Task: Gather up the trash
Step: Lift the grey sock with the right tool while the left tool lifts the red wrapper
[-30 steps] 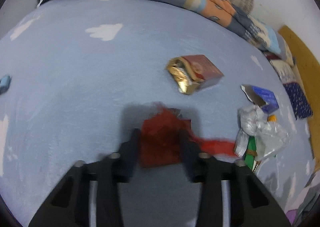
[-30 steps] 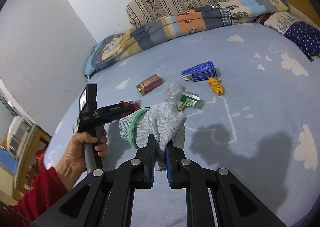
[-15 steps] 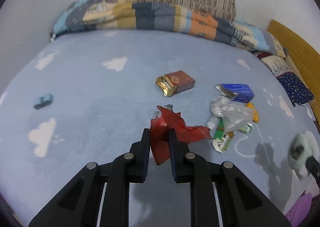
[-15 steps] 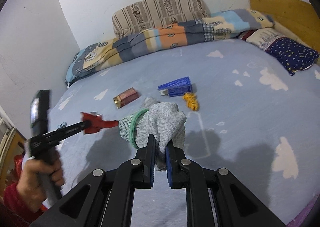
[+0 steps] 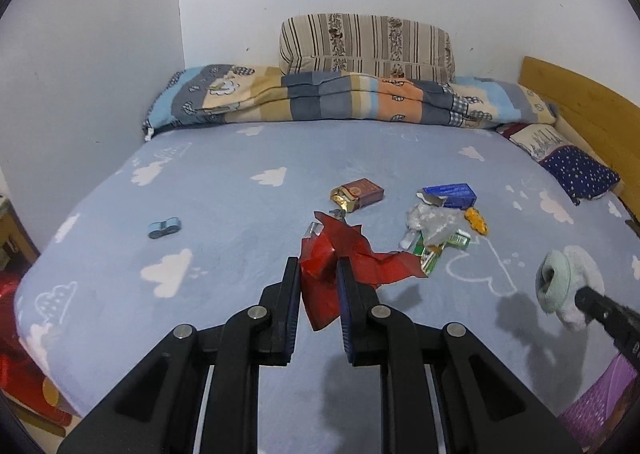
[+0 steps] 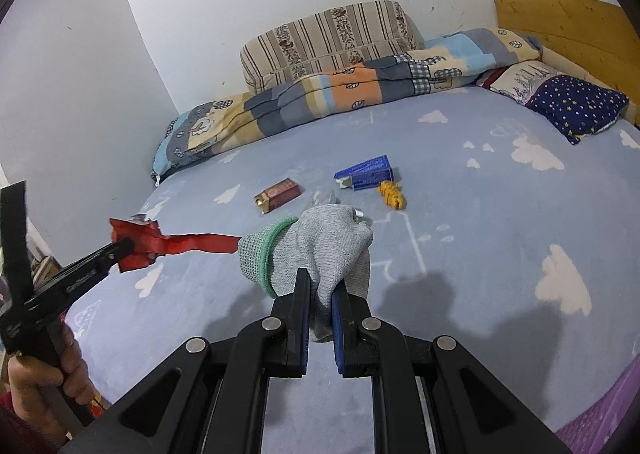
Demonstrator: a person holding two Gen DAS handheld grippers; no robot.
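Observation:
My left gripper (image 5: 318, 274) is shut on a crumpled red wrapper (image 5: 344, 258) and holds it above the blue bed; the wrapper also shows in the right wrist view (image 6: 160, 244). My right gripper (image 6: 320, 290) is shut on a grey knit glove (image 6: 320, 250) with a green cuff, also held in the air; the glove also shows in the left wrist view (image 5: 564, 286). On the bed lie a red-brown cigarette pack (image 5: 358, 192), a blue carton (image 5: 452, 194), a clear plastic wrapper (image 5: 430, 220), a green packet (image 5: 430, 254) and an orange piece (image 5: 476, 220).
A small blue object (image 5: 164, 228) lies at the bed's left. A folded striped quilt (image 5: 340, 98) and a striped pillow (image 5: 368, 44) lie against the wall. A dotted navy pillow (image 5: 576, 170) and a wooden headboard (image 5: 584, 102) are at right. Something purple (image 5: 600, 406) shows at lower right.
My left gripper has closed on the red wrapper and lifted it up and back from the bed. My right gripper, still holding the glove, has also risen and pulled back.

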